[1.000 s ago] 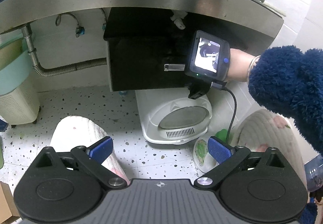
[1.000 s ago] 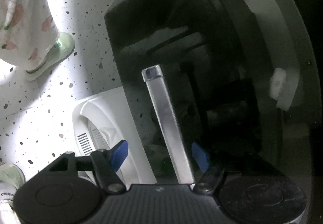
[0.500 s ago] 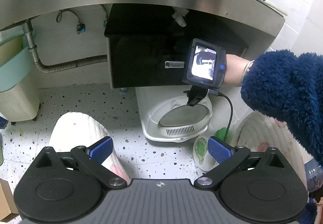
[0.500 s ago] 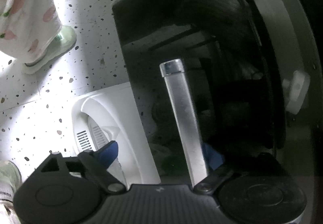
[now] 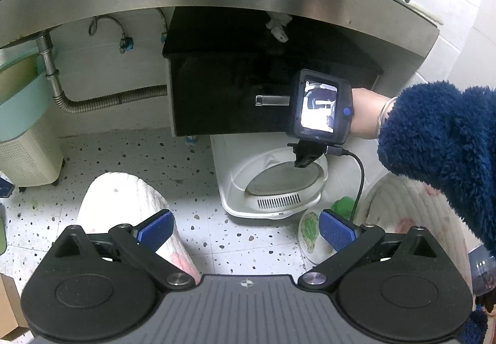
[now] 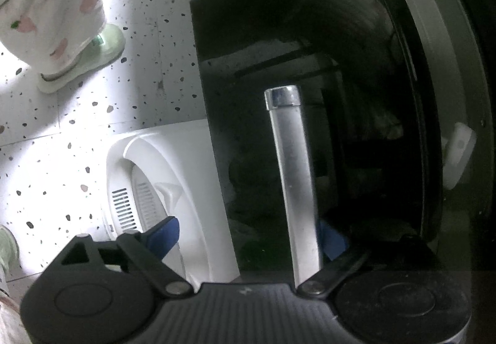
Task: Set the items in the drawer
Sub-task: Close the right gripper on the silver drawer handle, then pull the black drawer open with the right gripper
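Reaching at the closed black drawer [image 5: 235, 96], the right gripper [image 6: 248, 235] has fingers apart around its metal handle [image 6: 291, 176]; left gripper [image 5: 245, 227] waits apart, empty; nothing stored yet.

The drawer [image 5: 229, 102] interior is hidden behind its dark front; the handle's [image 6: 294, 189] lower end is covered.

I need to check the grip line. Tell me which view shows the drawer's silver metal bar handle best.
Right wrist view: the silver metal bar handle fills the centre, running between the open right gripper's blue pads. Left wrist view shows it only small on the black drawer front, partly hidden by the right gripper's screen.
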The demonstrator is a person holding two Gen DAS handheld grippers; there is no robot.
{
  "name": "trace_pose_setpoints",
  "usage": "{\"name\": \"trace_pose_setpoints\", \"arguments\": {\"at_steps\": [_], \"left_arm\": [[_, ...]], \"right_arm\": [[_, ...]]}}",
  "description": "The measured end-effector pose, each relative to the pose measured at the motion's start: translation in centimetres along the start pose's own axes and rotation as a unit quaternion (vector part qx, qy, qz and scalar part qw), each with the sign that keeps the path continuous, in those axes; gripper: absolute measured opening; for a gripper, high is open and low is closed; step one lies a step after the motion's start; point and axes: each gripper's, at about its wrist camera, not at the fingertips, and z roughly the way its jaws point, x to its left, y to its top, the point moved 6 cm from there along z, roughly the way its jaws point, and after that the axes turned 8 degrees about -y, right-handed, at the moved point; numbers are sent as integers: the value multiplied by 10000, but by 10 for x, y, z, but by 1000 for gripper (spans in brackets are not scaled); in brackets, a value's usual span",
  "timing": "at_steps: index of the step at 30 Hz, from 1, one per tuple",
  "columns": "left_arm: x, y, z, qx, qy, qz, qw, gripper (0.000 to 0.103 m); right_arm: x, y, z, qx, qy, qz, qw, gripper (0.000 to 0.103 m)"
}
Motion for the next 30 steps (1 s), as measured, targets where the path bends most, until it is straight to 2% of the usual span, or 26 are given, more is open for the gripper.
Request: {"name": "trace_pose_setpoints", "arguments": {"at_steps": [19,24,30], "left_arm": [[-1,1,1,-23,-26,-24,10000,101],[-4,-1,1,-24,-62,-4,10000,101],[-6,-3,3,34,-90,72,9999,101]], "right_arm": [[15,-10,-27,-328,174,-194,9991,95],[33,-17,-45,-508,280,-430,9974,100],[39,-19,-65,-726,393,195,9964,97]]}}
